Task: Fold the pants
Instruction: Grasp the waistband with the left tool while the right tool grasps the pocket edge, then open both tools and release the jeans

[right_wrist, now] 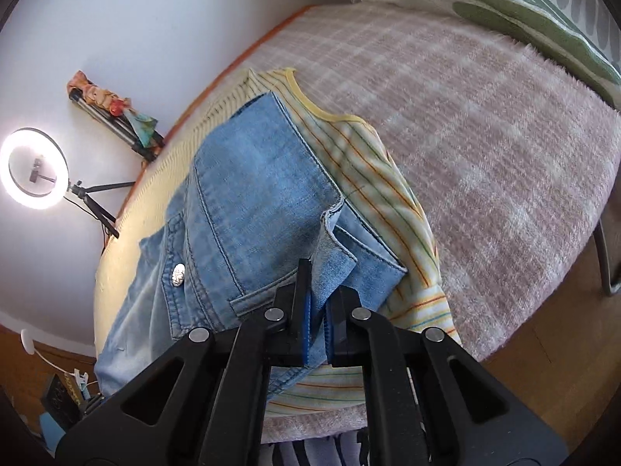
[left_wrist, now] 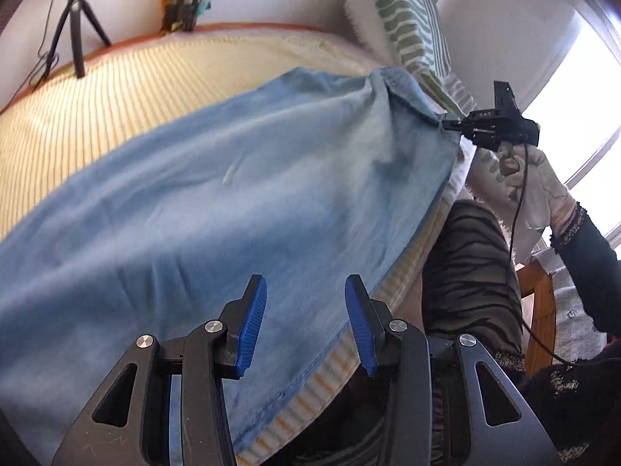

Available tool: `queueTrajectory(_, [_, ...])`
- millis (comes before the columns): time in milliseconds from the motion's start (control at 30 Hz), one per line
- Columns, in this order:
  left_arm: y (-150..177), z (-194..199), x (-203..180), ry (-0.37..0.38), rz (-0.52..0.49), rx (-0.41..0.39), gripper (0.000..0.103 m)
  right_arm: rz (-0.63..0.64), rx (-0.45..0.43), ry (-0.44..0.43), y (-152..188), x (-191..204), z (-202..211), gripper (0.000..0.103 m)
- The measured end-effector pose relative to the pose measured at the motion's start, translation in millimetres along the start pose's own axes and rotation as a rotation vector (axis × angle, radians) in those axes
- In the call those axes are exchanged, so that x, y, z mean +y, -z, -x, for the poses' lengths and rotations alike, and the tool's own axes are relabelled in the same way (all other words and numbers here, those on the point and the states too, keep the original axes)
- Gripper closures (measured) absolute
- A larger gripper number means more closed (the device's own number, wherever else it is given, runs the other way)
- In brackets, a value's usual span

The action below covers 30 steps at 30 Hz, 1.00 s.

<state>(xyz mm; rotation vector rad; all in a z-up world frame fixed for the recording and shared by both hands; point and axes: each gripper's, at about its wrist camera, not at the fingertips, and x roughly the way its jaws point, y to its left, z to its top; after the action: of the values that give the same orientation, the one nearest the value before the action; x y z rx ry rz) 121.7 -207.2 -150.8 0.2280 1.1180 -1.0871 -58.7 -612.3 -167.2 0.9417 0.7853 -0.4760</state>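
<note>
Light blue denim pants (left_wrist: 217, 194) lie stretched across a striped yellow blanket (left_wrist: 116, 89) on the bed. My left gripper (left_wrist: 306, 322) is open, its blue pads (left_wrist: 252, 322) hovering over the hem end near the bed's front edge, holding nothing. My right gripper (right_wrist: 318, 310) is shut on the waistband of the pants (right_wrist: 252, 202), by a back pocket and a metal button (right_wrist: 178, 273). In the left wrist view the right gripper (left_wrist: 446, 124) pinches the raised waistband corner at the far right.
A green-patterned pillow (left_wrist: 407, 27) lies at the head of the bed. A pink fuzzy blanket (right_wrist: 485, 147) covers the bed beyond the pants. A ring light on a tripod (right_wrist: 33, 169) stands by the wall. My leg in striped trousers (left_wrist: 469, 272) is beside the bed edge.
</note>
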Motion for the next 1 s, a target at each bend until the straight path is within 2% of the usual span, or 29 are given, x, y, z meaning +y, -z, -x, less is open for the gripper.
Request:
queueTrajectory(133, [22.5,0.7,6.8,-0.006,0.016,0.011,0.062,0.037,-0.050,-0.043,-0.6,13.9,29.8,0.097])
queueTrajectory(233, [27.1,2.9,8.9,0.002,0.017,0.000,0.062,0.024,-0.068,-0.036,0.0,6.9,38.4,0.098])
queueTrajectory(367, [28.4,4.3,7.3,-0.007,0.002,0.005,0.062,0.050,0.019,0.081,8.6,-3.9,2.3,0.098])
queueTrajectory(500, [29.7,6.0,-4.2,-0.002,-0.041,0.017,0.062,0.106,0.034,0.118,8.0,0.3,-4.7,0.098])
queueTrajectory(567, [34.4,3.1,-10.1,-0.017,-0.076,0.037,0.062,0.117,0.028,0.172,4.4,5.3,2.7,0.089])
queueTrajectory(633, [37.6,1.3,-13.6,-0.031,-0.097,0.028,0.063,0.131,-0.018,0.259,1.6,9.7,13.5,0.060])
queueTrajectory(667, [38.4,1.4,-14.4,-0.030,-0.096,0.027,0.063,0.153,-0.060,0.290,0.0,15.2,22.7,0.056])
queueTrajectory(733, [38.3,2.5,-14.3,-0.023,-0.080,0.026,0.062,0.203,-0.139,0.308,-5.8,26.7,40.2,0.054])
queueTrajectory(800, [37.4,5.9,-13.9,-0.016,-0.056,0.010,0.062,0.263,-0.188,0.247,-15.0,48.2,50.8,0.053])
queueTrajectory(833, [38.1,8.2,-14.1,-0.023,-0.051,-0.003,0.062,0.292,-0.185,0.215,-19.6,58.5,50.1,0.048])
queueTrajectory(900, [37.2,12.8,-15.9,-0.045,-0.048,-0.032,0.062,0.383,-0.153,0.134,-31.3,87.6,40.0,0.045])
queueTrajectory(1000, [39.1,17.7,-15.0,-0.078,-0.038,-0.060,0.062,0.565,-0.080,0.055,-40.1,133.7,11.4,0.045])
